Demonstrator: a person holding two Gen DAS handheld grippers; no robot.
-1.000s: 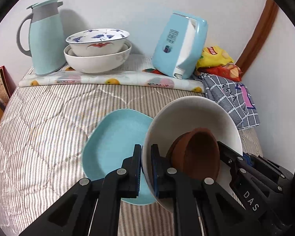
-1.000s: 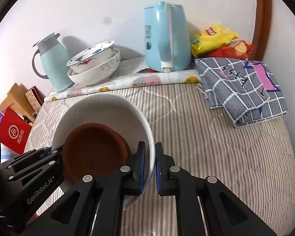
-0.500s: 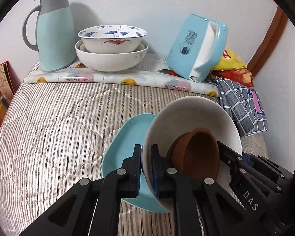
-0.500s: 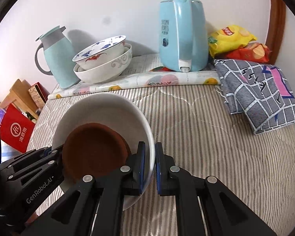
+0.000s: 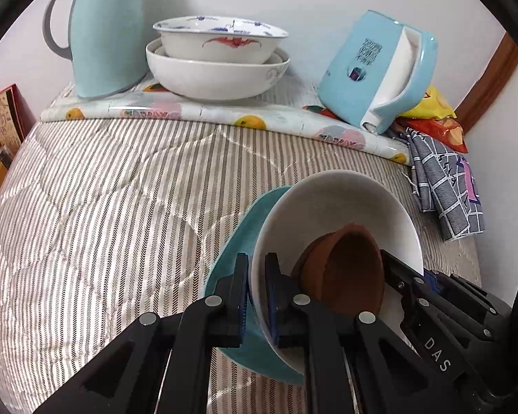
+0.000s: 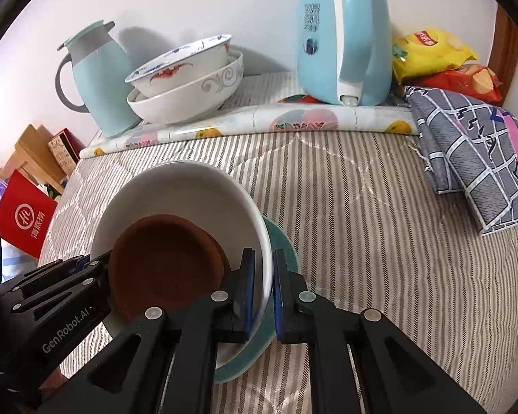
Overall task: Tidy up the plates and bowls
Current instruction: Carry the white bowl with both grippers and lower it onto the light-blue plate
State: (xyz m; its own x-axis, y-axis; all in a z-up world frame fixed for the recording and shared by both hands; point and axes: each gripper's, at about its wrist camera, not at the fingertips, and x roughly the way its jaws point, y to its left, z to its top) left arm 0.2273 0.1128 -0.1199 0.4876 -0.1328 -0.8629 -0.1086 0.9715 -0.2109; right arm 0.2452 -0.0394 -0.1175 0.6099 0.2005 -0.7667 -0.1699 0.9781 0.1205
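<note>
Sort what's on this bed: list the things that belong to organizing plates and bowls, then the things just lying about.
Part of the job:
white bowl, held by both grippers
brown bowl inside it
teal plate beneath
stacked bowls at the back

Just lying about:
thermos jug
blue kettle
snack bags
checked cloth

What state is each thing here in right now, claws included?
Left claw: shut on white bowl's rim.
Right claw: shut on the opposite rim.
White bowl: held over the teal plate.
Brown bowl: nested inside white bowl.
Teal plate: under the white bowl.
Patterned bowl: stacked in another bowl.
</note>
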